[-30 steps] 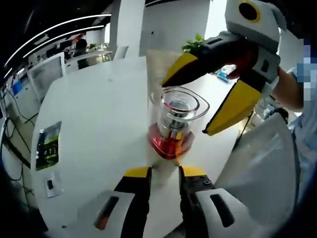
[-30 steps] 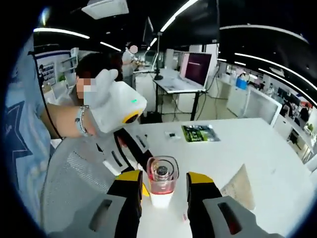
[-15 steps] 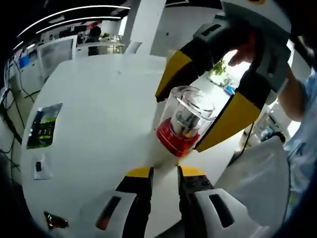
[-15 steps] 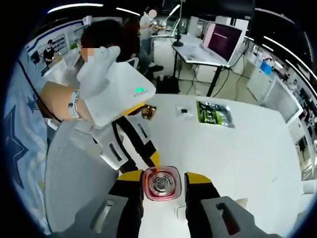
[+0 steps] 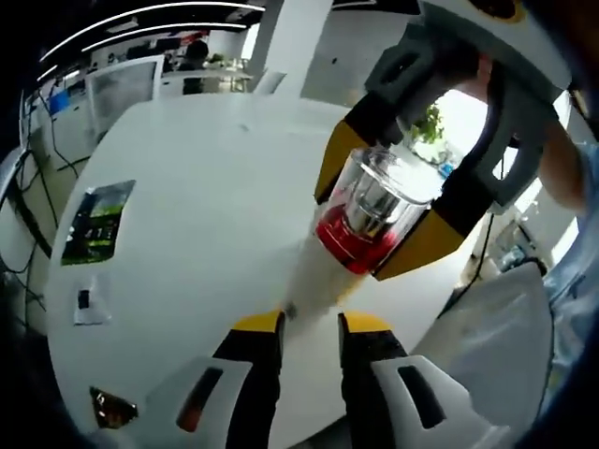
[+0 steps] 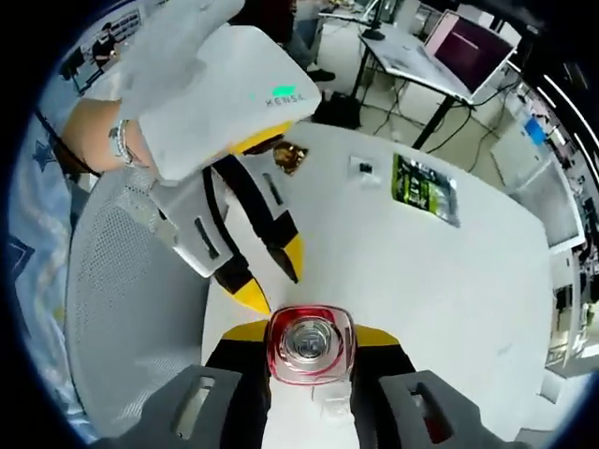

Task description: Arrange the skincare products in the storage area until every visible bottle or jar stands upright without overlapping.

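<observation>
I see my right gripper (image 5: 398, 220) clamped on the skincare bottle (image 5: 370, 210): clear hard-plastic cap, squared with rounded corners, silver pump inside, glossy red collar, pale frosted body slanting down toward the white table (image 5: 187, 224). In the right gripper view the bottle (image 6: 311, 346) sits between my yellow-tipped jaws. My left gripper (image 6: 267, 281) hangs just beside it, jaws parted, holding nothing. Smooth tabletop lies wide open beyond; a green card (image 6: 426, 187) rests well apart.
</observation>
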Motion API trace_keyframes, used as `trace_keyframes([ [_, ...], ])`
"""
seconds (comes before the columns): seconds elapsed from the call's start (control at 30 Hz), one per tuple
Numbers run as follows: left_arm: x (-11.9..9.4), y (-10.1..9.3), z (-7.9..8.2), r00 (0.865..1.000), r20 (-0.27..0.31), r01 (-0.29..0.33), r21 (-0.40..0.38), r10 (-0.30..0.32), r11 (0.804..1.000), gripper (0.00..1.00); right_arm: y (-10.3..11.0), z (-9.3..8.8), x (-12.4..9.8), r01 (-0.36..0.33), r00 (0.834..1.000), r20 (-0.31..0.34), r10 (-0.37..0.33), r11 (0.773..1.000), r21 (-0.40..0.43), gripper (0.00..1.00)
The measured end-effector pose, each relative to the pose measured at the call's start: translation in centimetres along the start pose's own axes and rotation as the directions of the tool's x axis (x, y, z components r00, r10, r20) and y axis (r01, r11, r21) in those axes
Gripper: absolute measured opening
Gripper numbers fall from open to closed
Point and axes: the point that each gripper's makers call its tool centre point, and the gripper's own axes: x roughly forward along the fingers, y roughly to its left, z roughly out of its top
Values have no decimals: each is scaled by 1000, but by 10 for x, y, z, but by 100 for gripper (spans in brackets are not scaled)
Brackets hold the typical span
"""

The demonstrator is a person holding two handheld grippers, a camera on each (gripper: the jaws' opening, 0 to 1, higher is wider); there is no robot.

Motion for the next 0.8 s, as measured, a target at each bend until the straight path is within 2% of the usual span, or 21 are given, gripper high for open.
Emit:
trace_keyframes([
  [0.23,1,5,-3,1000,-21,-20,2,21,1000,27,-24,4,4,22,999,-40,-22,1000,10,26],
  [0.43,1,8,-4,999,-27,-31,0,31,1000,26,-40,9,9,14,998,-57,-14,1000,6,26],
  [0.53,1,8,-4,999,-30,-32,-4,32,999,25,-44,7,10,9,997,-77,-8,1000,8,26],
  [0.6,1,9,-5,999,-33,-36,1,37,999,25,-46,2,8,6,993,-115,-2,999,32,26],
  [0.8,2,9,-4,999,-35,-39,8,40,999,25,-48,-3,6,23,990,-139,-16,998,51,26],
])
